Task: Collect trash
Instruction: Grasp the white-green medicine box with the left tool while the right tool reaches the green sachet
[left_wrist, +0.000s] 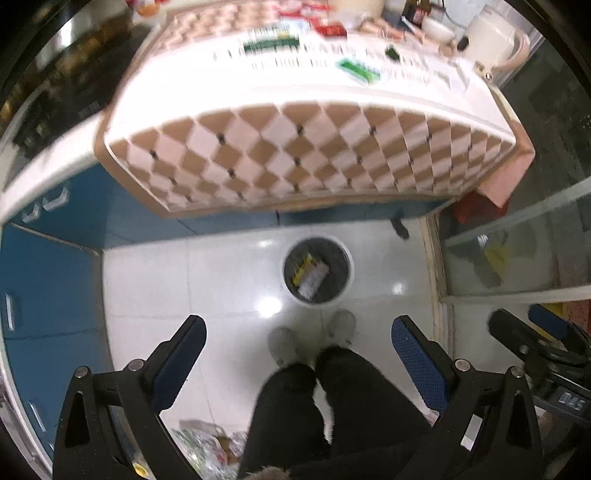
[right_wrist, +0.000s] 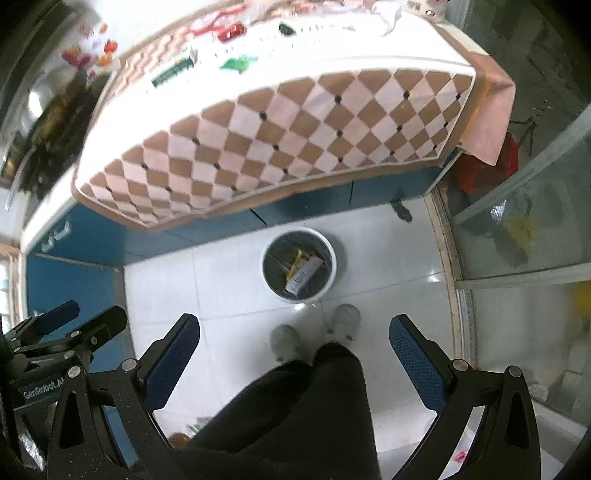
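A round white trash bin (left_wrist: 349, 275) with a dark liner stands on the white tile floor below the table; it also shows in the right wrist view (right_wrist: 332, 271). Inside lie a white-and-yellow carton (left_wrist: 310, 275) (right_wrist: 301, 271). Green wrappers (left_wrist: 360, 70) (right_wrist: 238, 63) and a green-striped packet (left_wrist: 271, 40) (right_wrist: 173, 70) lie on the table top. My left gripper (left_wrist: 301, 343) is open and empty, high above the floor. My right gripper (right_wrist: 295, 341) is open and empty beside it.
A table with a brown-and-pink checked cloth (left_wrist: 295, 155) (right_wrist: 280, 140) overhangs blue cabinets (left_wrist: 44, 295). The person's dark-trousered legs and grey slippers (left_wrist: 314, 339) stand just before the bin. A glass door (left_wrist: 517, 229) is at the right. Cups and a kettle (left_wrist: 491, 37) sit at the table's far end.
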